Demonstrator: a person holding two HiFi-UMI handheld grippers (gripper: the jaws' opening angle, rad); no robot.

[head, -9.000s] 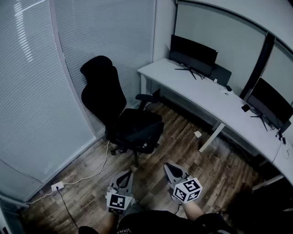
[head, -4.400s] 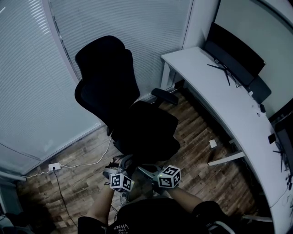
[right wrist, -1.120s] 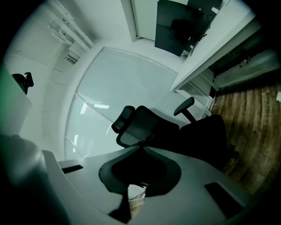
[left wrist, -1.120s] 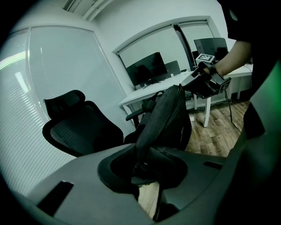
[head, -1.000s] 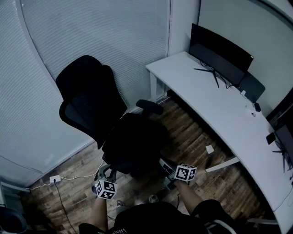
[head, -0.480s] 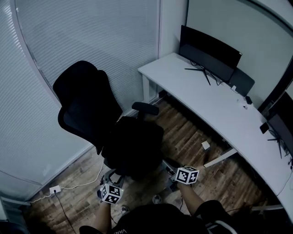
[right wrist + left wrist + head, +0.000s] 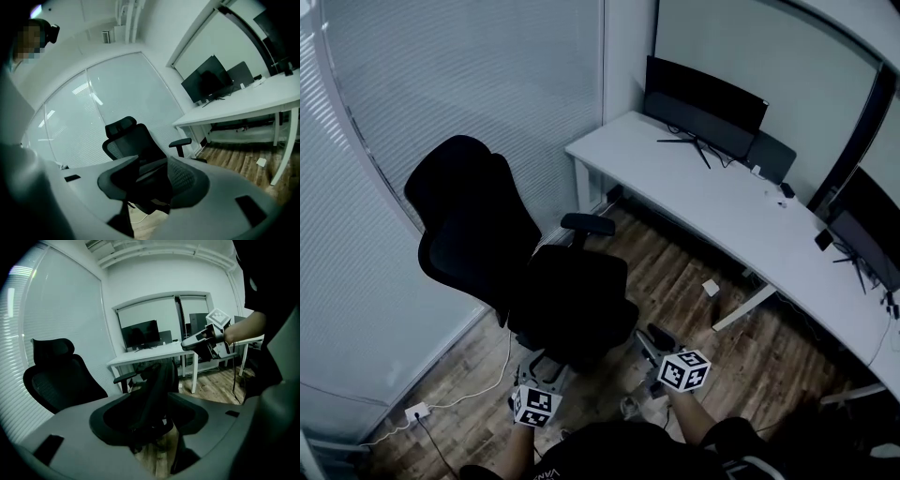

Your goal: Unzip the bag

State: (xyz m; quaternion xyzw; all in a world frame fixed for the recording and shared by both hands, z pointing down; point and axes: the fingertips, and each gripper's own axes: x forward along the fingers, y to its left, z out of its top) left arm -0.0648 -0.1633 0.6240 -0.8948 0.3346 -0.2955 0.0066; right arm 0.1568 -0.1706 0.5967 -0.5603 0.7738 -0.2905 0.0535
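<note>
Moved: left gripper [image 7: 540,364] and right gripper [image 7: 651,337] both sit further back from the seat of the office chair [image 7: 473,220] than a second ago, and a little higher. The head camera has swung right, so more of the desk [image 7: 722,202] shows.
Left gripper: low left in the head view, just off the front-left edge of the seat. Its jaws have just been opening. They stand well apart, with nothing pressed between the pads.
Right gripper: low right, by the seat's front-right corner, marker cube nearest the person. Its jaws have also just been opening and are now wide and empty. Its own view looks through the gap at the chair's back and armrest.
Bag [image 7: 577,298]: black, lying on the chair seat. It is black on black, so its outline is poor in the head view. In the left gripper view the bag [image 7: 159,383] stands as a dark upright mass beyond the jaw gap, touched by neither jaw. The zip cannot be made out.
Desk: white and long, along the right wall. One monitor [image 7: 703,98] is at the far end, and a second monitor [image 7: 862,220] is nearer the right edge.
Floor [image 7: 750,361]: wood plank. A small white box [image 7: 710,288] lies near a desk leg. A white cable [image 7: 508,352] runs from beside the chair to a socket block [image 7: 416,411] by the blinds [image 7: 441,84].
</note>
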